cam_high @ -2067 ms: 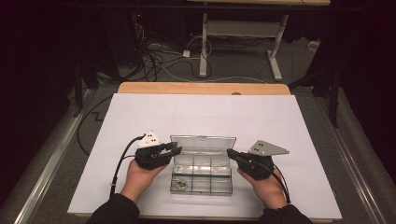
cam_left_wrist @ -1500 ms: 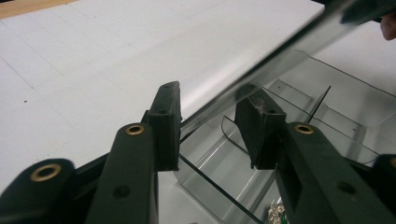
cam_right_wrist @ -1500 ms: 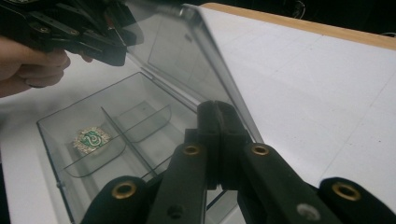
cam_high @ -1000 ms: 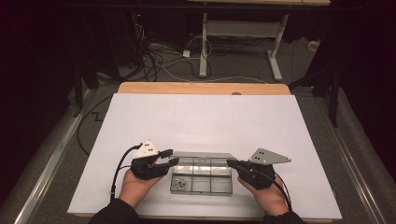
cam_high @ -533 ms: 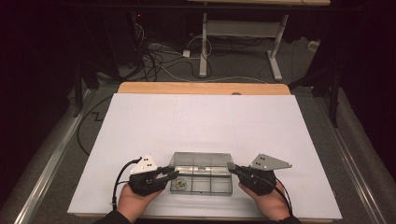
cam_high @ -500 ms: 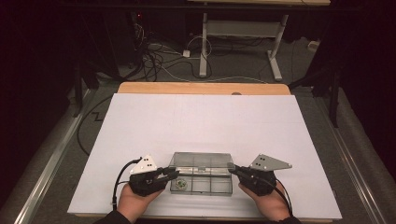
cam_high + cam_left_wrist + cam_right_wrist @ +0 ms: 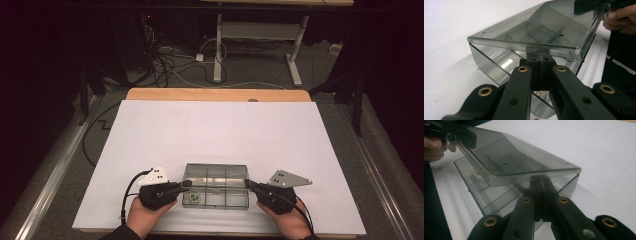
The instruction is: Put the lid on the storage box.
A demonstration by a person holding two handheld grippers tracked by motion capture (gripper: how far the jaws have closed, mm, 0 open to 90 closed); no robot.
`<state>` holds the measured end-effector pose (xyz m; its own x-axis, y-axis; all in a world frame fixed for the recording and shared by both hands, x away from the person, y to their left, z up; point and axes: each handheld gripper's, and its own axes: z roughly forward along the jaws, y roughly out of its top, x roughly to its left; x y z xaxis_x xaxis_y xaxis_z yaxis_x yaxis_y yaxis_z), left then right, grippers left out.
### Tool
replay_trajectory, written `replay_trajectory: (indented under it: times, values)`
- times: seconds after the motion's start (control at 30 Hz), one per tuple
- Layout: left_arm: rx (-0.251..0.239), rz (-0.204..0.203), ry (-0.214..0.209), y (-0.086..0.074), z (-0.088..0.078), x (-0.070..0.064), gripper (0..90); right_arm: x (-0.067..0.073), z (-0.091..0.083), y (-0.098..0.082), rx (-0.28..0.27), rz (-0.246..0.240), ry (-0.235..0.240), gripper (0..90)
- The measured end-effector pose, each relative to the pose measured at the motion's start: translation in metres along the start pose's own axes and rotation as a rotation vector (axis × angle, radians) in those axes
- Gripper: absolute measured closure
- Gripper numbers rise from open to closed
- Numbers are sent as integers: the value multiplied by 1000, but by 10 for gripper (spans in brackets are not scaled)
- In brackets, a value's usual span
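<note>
A smoky clear compartment box lies near the table's front edge, its hinged lid tilted low over the base. My left gripper is at the box's left end. Its jaws have just been closing and now stand shut, tips together under the lid's rim, with nothing seen between them. My right gripper is shut at the right end, its tips likewise under the lid. Small metal parts lie in a front left compartment.
The white table top stretches free behind the box to a wooden strip. Past it, on the floor, are cables and desk legs. The front edge lies just under my hands.
The lid has come down from upright to nearly flat over the base. Both hands have dropped lower and toward the table's front edge with it.
</note>
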<state>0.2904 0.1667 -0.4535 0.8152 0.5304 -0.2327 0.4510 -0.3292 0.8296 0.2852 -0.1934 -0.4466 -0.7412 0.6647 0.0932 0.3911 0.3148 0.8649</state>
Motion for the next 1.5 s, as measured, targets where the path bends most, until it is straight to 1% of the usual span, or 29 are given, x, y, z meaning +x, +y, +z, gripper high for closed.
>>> replay_trajectory:
  times: [0.33, 0.53, 0.63, 0.73, 0.83, 0.87, 0.93, 0.97, 1.0, 1.03, 1.1, 1.2, 1.3, 1.37, 1.43, 1.5]
  values:
    - [6, 7, -1, 0, 0, -1, 871, 0, -2, -3, 9, 0, -12, 900]
    - [14, 13, -1, -1, 0, -3, 870, -8, -9, -9, 12, 20, -34, 900]
    - [17, 16, -5, -3, -1, -4, 870, -14, -13, -13, 13, 31, -33, 900]
    - [24, 22, 6, -4, -3, -5, 870, -19, -15, -18, 23, 34, -54, 893]
    - [25, 19, 14, -6, -5, -6, 870, -24, -18, -23, 43, 33, -90, 874]
    - [24, 17, 17, -6, -6, -6, 870, -26, -18, -25, 51, 25, -103, 864]
    - [24, 18, 20, -7, -8, -7, 870, -29, -20, -28, 67, 30, -123, 840]
    - [23, 17, 21, -8, -8, -8, 870, -30, -21, -30, 79, 25, -131, 816]
    - [26, 21, 23, -9, -9, -9, 870, -30, -21, -31, 94, 13, -142, 771]
    - [27, 19, 24, -10, -9, -10, 870, -31, -20, -33, 124, 4, -153, 722]
    - [31, 20, 27, -11, -10, -11, 870, -32, -20, -35, 155, -1, -162, 638]
    - [42, 28, 24, -13, -9, -13, 870, -34, -21, -38, 174, 27, -166, 396]
    - [48, 32, 26, -15, -9, -14, 870, -36, -21, -38, 176, 49, -173, 147]
    - [48, 32, 30, -15, -9, -14, 870, -37, -18, -38, 195, 71, -182, 5]
    - [48, 33, 36, -16, -10, -15, 870, -39, -15, -38, 208, 81, -192, 5]
    - [50, 34, 42, -16, -11, -15, 870, -39, -15, -37, 204, 80, -191, 5]
